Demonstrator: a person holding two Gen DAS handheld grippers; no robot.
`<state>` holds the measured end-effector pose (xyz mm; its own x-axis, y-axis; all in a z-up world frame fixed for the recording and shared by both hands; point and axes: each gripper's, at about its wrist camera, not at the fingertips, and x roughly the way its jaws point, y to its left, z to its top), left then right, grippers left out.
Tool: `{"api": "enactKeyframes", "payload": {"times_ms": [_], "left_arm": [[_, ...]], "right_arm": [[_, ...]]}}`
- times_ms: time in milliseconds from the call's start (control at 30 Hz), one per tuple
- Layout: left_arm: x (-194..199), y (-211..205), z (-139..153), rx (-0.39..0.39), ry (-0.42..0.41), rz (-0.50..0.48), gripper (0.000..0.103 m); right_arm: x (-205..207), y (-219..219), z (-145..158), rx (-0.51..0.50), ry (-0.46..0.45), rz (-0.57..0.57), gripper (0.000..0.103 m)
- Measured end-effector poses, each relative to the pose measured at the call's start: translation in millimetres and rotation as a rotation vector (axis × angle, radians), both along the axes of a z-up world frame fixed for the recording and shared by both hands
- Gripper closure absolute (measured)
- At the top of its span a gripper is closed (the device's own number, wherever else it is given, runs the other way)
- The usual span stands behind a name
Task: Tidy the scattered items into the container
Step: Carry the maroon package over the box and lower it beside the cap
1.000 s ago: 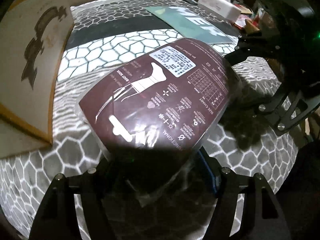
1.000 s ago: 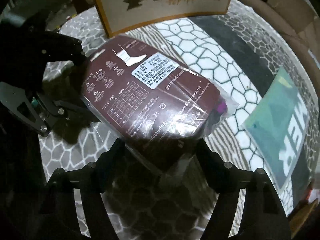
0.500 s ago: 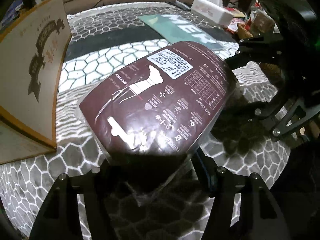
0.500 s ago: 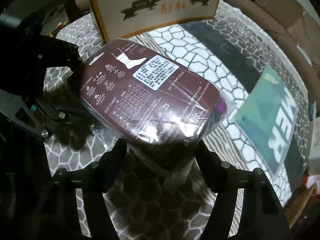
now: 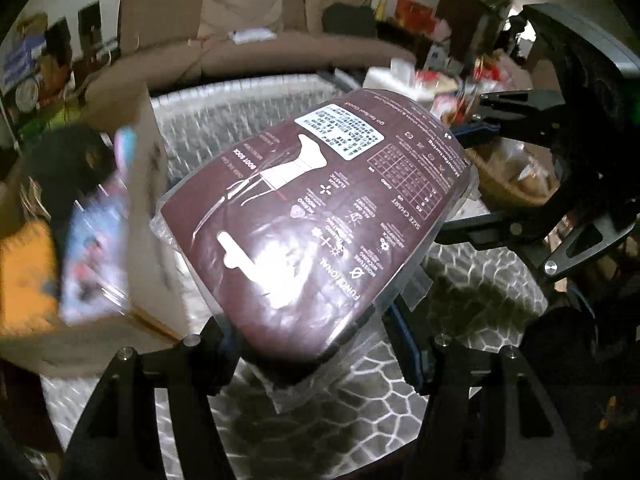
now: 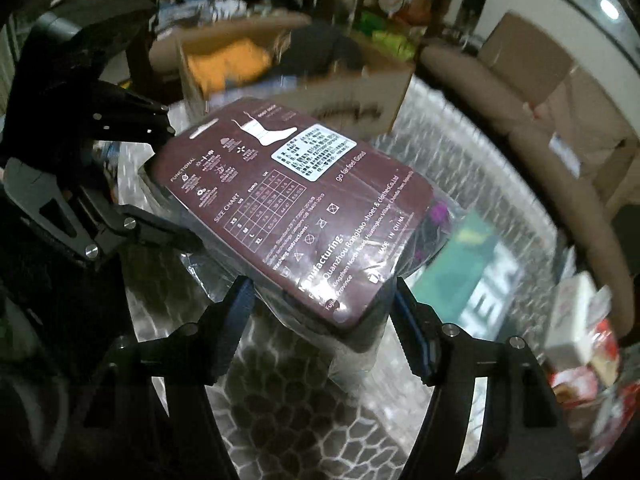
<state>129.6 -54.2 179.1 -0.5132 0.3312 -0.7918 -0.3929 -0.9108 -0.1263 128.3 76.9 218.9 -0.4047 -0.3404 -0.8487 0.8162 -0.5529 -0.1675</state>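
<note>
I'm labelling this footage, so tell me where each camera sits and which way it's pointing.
Left wrist: on the left gripper, facing down-forward at the sock pack it clamps; right gripper at right.
Right wrist: on the right gripper, same pack; left gripper at left.
Shared: pack, cardboard box, patterned table.

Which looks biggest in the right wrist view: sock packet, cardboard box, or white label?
1. Sock packet, though it is nearest the camera.
2. Cardboard box.
3. White label.
</note>
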Motion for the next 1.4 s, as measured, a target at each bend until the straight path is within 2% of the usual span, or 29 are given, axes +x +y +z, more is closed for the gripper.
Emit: {"api": "enactKeyframes", "payload": {"times_ms": [167,233,333,400,500,667,733,800,867,1033,1200,1300,1333,1400], "left_arm": [[-15,-50,52,-0.046,0.061,0.006,0.039],[-23,-81,72,-0.092,0.087,0.02,0.039],[-32,-124,87,-0.146,0.123,0.035,0.039],[-42,-150,88,-0.144,0.116,0.036,0.038],[-60,-187,74,-0.146,0.07,0.018,0.038],[-96,-239,18,-0.105,-0.073,0.019,0.037],[-103,-250,-8,-0.126,-0.111,0.023,0.037],[-105,-256,-28,-0.144,-0.14,0.008,0.037],[-105,-261,-40,-0.132,-0.171,-0.008,0.037],[-90,-268,-33,-0.142,-0.178,-0.042,0.037],[-81,-289,7,-0.112,-0.104,0.001,0.037],[-92,-296,34,-0.056,-0.045,0.056,0.037],[-99,-295,38,-0.058,-0.031,0.074,0.037],[-114,-283,28,-0.142,-0.058,0.085,0.037]], "right_arm": [[-18,-59,51,-0.023,0.088,0.012,0.039],[-30,-91,63,-0.037,0.108,0.02,0.039],[-52,-139,69,-0.073,0.116,0.026,0.039],[-69,-173,60,-0.099,0.092,0.019,0.039],[-87,-213,33,-0.111,0.037,0.008,0.04],[-109,-268,-39,-0.05,-0.109,-0.011,0.05],[-108,-284,-63,0.006,-0.153,0.014,0.053],[-102,-290,-72,0.043,-0.159,0.036,0.053],[-103,-292,-73,0.054,-0.211,0.032,0.053],[-97,-287,-67,0.085,-0.251,0.026,0.055],[-111,-272,-49,-0.019,-0.237,-0.088,0.054],[-128,-269,-39,-0.119,-0.218,-0.164,0.051],[-134,-270,-37,-0.151,-0.218,-0.185,0.05],[-144,-278,-39,-0.171,-0.227,-0.202,0.05]]}}
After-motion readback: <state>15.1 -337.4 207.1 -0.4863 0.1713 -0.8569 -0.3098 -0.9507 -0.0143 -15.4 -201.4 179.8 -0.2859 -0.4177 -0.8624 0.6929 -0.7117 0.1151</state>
